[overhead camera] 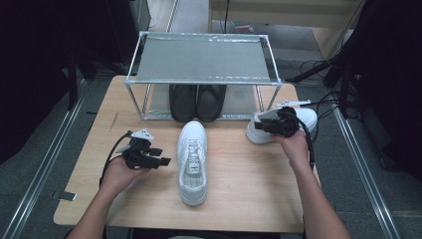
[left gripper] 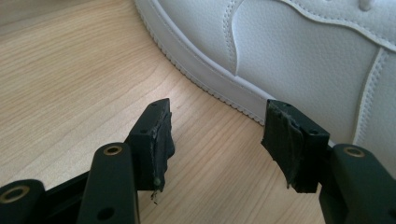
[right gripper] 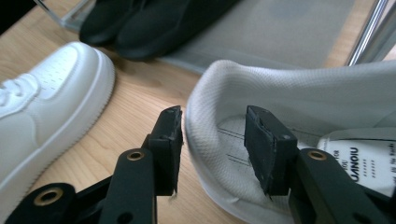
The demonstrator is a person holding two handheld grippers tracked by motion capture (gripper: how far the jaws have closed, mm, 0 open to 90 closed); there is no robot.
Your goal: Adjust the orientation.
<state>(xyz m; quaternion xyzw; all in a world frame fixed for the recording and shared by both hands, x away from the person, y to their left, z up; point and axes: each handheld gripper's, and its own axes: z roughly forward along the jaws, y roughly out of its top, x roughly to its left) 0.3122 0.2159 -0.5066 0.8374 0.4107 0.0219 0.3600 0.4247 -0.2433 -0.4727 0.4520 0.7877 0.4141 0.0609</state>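
Two grippers are at work, and we start with them. Our right gripper [right gripper: 212, 149] has its jaws spread astride the heel collar of the right shoe [overhead camera: 308, 117], one jaw outside the padded rim and one inside over the insole; we judge they are not yet pressed onto it. Our left gripper [left gripper: 217, 140] is spread too, holding nothing, low over the table [overhead camera: 239, 189] just beside the sole of the left shoe [overhead camera: 193, 162].

Taking the rack [overhead camera: 201, 59] as landmark: the left shoe lies in front of it, toe toward its lower shelf, and the right shoe sits at its front right corner, near the table edge. A black pair [overhead camera: 196, 102] already stands on the lower shelf; the top shelf is bare.

We judge the work to be shelving the white pair, and it is early: neither white shoe is gripped or lifted, so both remain to be placed.
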